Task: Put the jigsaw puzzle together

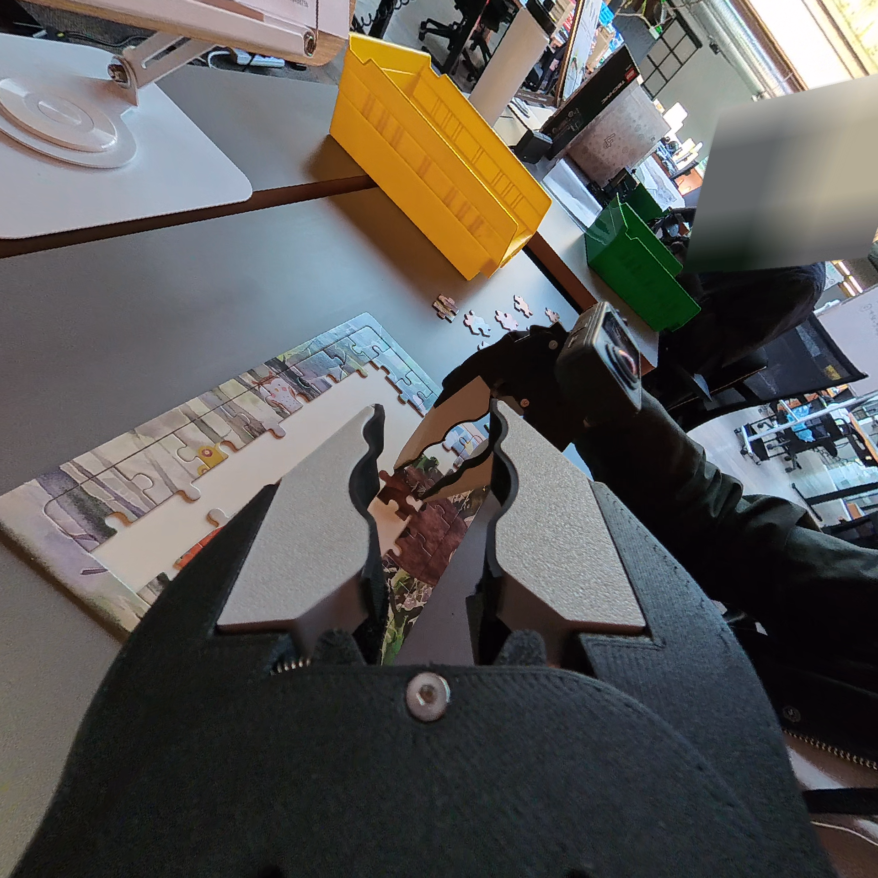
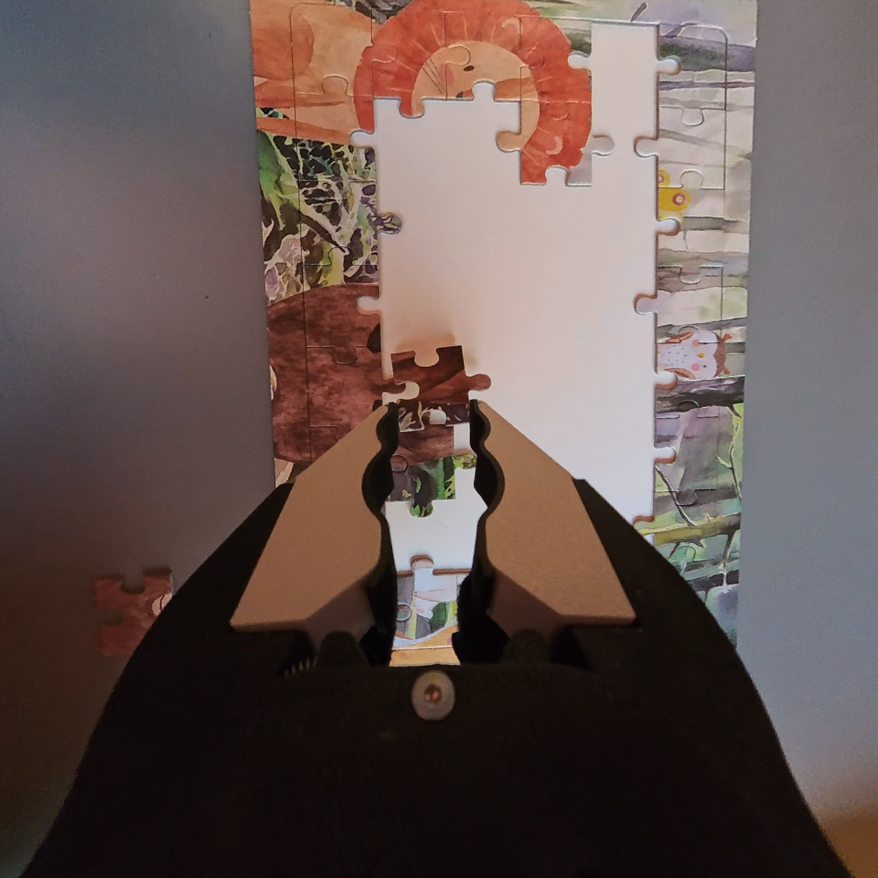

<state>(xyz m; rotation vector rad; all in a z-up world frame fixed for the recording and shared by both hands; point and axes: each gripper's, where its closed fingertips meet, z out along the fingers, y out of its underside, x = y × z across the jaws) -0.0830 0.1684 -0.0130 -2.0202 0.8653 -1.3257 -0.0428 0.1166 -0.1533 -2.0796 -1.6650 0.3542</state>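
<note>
1. We have two grippers. The left gripper (image 1: 436, 407) hovers over the near edge of the puzzle with its jaws released and nothing between them.
2. The right gripper (image 2: 432, 406) has its jaws clenched narrowly on one brown cardboard jigsaw piece (image 2: 434, 375), pinched by its near edge only. The piece sits just beside the assembled brown patch at the left edge of the bare gap, and a shadow under it suggests it is not yet seated.
3. There is one picture puzzle in its white-backed cardboard frame (image 2: 522, 285), with a single large unfilled gap in the middle.
4. We judge that with so shallow a pinch the piece could twist or slip. It looks slightly skewed to its neighbours, so pressing down might ride a tab over them or lift pieces already joined.
5. A sideways push could slide the whole frame across the smooth grey table (image 1: 190, 266), since the left gripper is not bracing it.
6. One pinkish loose piece (image 2: 133, 608) lies off the frame's left edge.
7. Towards the table's far edge we count at least five pale loose jigsaw pieces (image 1: 476, 323). The right gripper may hide a sixth and could knock them
8. Farthest are one yellow plastic bin (image 1: 427, 157), one green plastic bin (image 1: 632, 266) and one flat white stand base (image 1: 119, 180)
</note>
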